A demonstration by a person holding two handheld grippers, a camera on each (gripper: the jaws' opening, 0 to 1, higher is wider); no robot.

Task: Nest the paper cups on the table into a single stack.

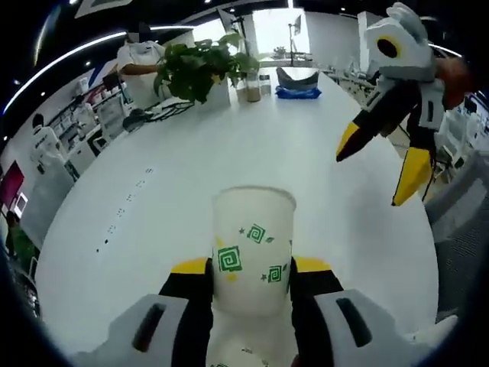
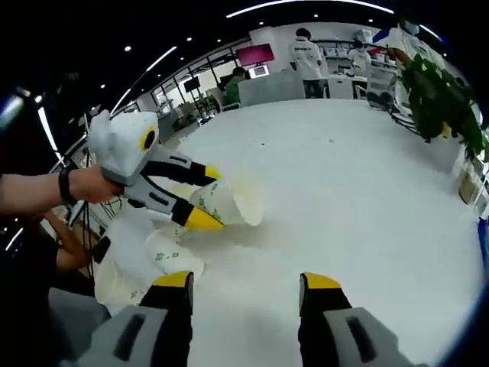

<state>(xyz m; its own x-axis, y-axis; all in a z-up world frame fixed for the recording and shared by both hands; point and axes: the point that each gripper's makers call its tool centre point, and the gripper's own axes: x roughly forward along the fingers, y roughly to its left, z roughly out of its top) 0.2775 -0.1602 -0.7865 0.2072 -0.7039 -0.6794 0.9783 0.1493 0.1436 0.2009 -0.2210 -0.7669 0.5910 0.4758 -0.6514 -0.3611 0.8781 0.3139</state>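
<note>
A white paper cup (image 1: 252, 245) with green spiral prints sits between the yellow-tipped jaws of my left gripper (image 1: 252, 267), which is shut on it. In the right gripper view this cup (image 2: 233, 200) is held sideways, mouth toward the table's middle, by the left gripper (image 2: 208, 197) in a person's hand. Below it another cup (image 2: 164, 254) rests on the white table (image 2: 344, 176), with a further cup (image 2: 114, 281) lying beside it at the table's edge. My right gripper (image 2: 248, 281) is open and empty above the table. It also hangs open in the air, the right gripper (image 1: 380, 162).
A potted plant (image 1: 195, 69), a blue cloth with a dark bowl (image 1: 298, 80) and small jars stand at the table's far end. People stand by desks (image 2: 306, 57) beyond the table. A person's wrist with a band (image 2: 65, 187) holds the left gripper.
</note>
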